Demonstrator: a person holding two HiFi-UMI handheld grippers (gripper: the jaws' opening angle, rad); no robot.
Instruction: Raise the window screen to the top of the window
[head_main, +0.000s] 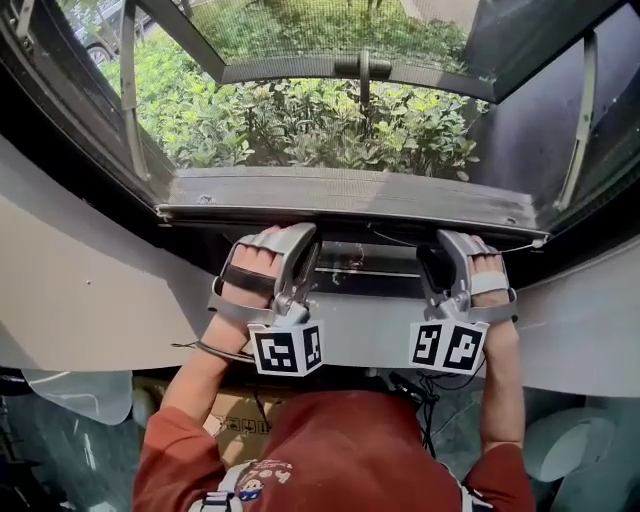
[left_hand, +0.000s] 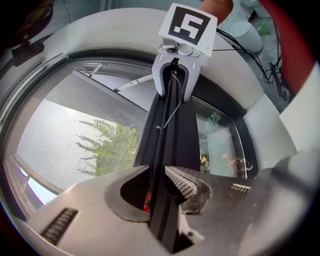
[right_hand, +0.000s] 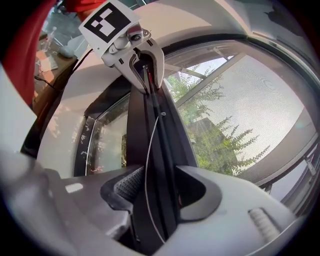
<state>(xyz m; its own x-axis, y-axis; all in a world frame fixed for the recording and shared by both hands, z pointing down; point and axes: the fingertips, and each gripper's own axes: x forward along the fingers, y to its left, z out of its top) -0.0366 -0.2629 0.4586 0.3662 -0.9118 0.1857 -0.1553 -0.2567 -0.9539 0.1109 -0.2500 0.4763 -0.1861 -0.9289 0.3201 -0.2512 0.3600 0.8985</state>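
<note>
Fingers (left_hand: 184, 183) of the left gripper (left_hand: 159, 172) are clenched on the screen's bottom bar (left_hand: 170, 125), one on each side of the dark rail. Fingers (right_hand: 125, 186) of the right gripper (right_hand: 159, 176) are spread wide around the same bar. They look released, with the pads just beside it, not pressing. A thin pull cord (right_hand: 149, 145) is seen running along the bar between them.

In the head view both grippers are placed side by side on the bar, left and right of its middle. The bar is low in the window, just above the white sill (head_main: 100, 290). The mesh (left_hand: 60, 135) is stretched above the bar, with shrubs (head_main: 300, 120) seen through it.

Progress is judged as barely begun: the bar is reached and held on one side only. The right grip has to be closed and the whole lift to the top of the window frame (head_main: 130, 100) is left.
</note>
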